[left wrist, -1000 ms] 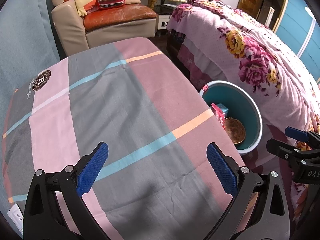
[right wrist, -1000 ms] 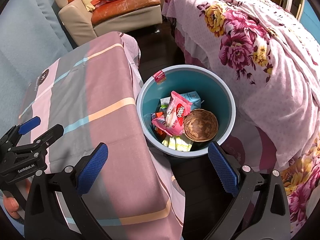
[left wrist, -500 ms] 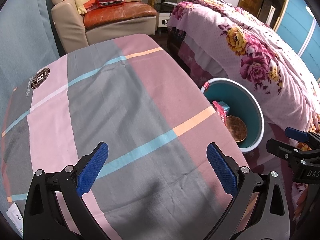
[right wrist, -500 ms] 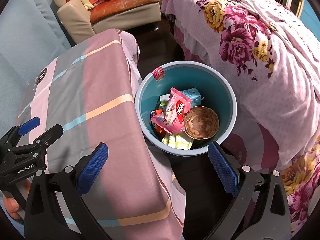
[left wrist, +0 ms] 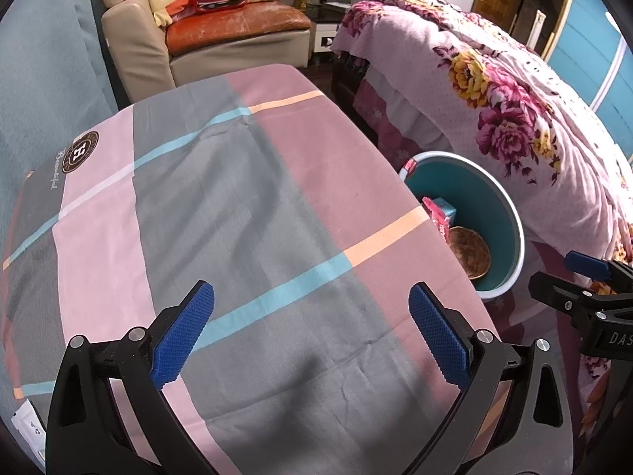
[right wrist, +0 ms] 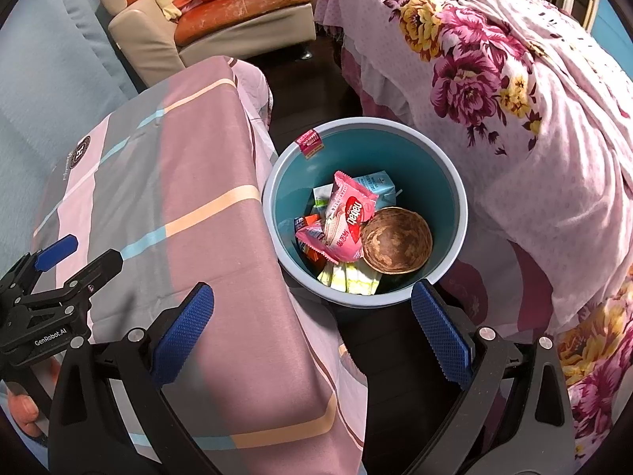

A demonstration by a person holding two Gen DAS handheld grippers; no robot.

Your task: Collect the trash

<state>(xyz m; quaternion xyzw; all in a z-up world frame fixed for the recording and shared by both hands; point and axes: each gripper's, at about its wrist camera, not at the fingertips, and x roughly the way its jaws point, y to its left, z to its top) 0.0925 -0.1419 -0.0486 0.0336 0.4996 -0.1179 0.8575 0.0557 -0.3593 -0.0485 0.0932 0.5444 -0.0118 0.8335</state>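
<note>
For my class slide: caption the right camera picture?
Open right hand-held gripper above a blue bin holding wrappers.

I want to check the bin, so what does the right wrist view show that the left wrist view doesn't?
Only the right wrist view shows the bin's full contents: pink wrappers, a blue carton, yellow packets and the floor. Only the left wrist view shows the whole tablecloth and a white packet at its near corner. Both show the brown bowl, sofa and bed.
</note>
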